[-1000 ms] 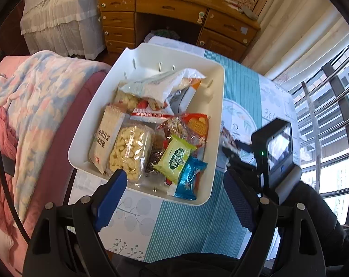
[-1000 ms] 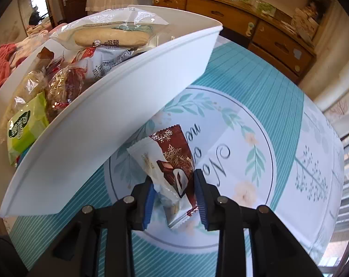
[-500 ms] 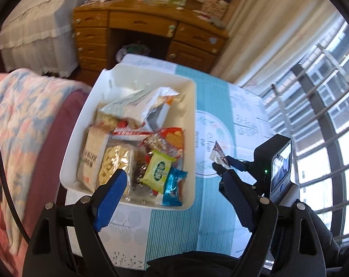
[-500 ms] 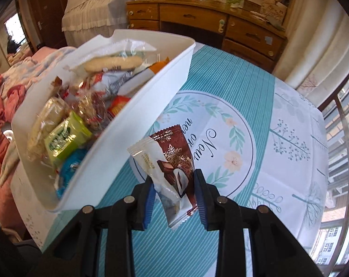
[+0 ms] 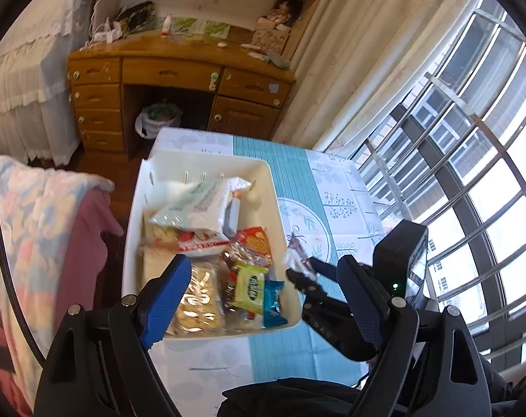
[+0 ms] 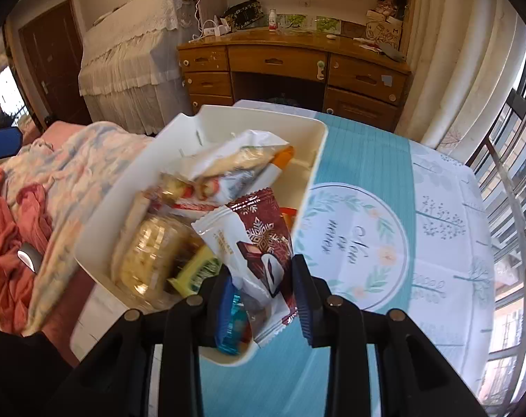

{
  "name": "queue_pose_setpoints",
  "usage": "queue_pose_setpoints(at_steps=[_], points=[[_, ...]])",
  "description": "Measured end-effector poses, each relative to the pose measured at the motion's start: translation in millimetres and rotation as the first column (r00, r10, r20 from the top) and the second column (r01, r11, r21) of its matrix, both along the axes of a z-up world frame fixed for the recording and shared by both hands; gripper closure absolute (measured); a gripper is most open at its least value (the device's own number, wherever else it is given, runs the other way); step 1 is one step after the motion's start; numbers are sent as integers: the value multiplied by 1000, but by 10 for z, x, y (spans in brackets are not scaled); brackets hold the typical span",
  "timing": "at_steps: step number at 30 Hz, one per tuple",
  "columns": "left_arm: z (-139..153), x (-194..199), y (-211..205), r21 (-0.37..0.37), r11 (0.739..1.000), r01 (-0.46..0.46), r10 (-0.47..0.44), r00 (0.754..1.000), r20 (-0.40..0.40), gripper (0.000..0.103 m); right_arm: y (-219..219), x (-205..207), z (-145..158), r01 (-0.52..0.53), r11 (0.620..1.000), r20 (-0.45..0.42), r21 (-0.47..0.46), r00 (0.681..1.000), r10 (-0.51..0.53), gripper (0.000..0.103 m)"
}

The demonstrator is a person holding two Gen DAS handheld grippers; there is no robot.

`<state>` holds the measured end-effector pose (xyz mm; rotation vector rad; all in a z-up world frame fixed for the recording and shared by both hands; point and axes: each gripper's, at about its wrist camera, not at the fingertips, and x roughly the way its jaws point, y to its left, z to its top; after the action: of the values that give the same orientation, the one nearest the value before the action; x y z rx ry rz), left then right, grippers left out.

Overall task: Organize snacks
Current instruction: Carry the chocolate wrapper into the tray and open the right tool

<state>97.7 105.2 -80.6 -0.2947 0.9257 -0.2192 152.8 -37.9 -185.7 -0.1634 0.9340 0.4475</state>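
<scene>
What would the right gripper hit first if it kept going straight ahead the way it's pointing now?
Probably the snacks piled in the white bin. The right gripper, shut on the maroon snowflake packet, points over the bin's near rim, so the packet would likely meet the pile first. Depth is unclear.

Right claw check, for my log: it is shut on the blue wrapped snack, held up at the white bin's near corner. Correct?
Not quite: in the right wrist view the right claw is shut on the dark red snowflake packet, not the blue one, which lies in the white bin. The rest stands.
</scene>
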Motion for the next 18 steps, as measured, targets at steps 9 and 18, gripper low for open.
queue_pose_setpoints(at_steps=[9,18], points=[[8,-70,497,9,999,53,-53,998,18,18,462,-112,-49,127,983,-48,131,991,-122,69],[-31,-152,783,-8,1000,11,-11,1000,9,18,455,-205,-106,226,955,-123,193,971,-205,51]])
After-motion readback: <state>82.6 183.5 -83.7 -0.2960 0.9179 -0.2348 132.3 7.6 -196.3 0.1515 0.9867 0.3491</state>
